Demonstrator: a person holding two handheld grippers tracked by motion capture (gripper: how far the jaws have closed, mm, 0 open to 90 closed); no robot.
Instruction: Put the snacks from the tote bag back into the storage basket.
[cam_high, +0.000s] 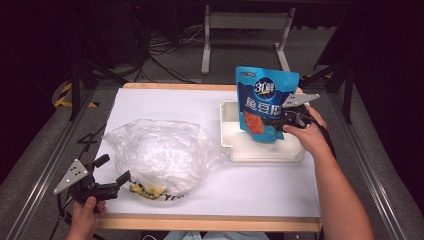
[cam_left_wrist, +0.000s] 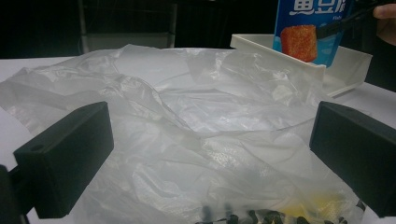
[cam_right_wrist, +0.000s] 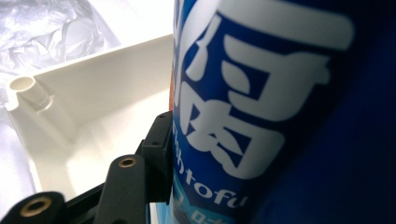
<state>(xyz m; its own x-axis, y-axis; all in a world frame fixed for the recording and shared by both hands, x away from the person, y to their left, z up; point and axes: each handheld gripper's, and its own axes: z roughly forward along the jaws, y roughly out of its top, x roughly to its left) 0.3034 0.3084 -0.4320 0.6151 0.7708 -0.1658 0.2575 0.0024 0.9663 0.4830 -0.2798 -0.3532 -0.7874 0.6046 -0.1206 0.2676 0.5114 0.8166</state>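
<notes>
Evidently light, pliable and slick, the blue tofu pouch (cam_high: 266, 102) is held upright over the white tray (cam_high: 235, 150) at far right, clamped at its side edge by the right gripper (cam_high: 286, 120), while the left gripper (cam_high: 107, 172) is kept agape beside the plastic bag (cam_high: 160, 152).

Blue tofu pouch (cam_high: 265, 102) stands upright, its bottom inside the white tray (cam_high: 235, 150).

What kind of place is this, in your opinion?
Probably a lab set up for recording, not a home: a white-covered table inside a metal rail frame, loose cables on grey floor, and dark surroundings.
</notes>
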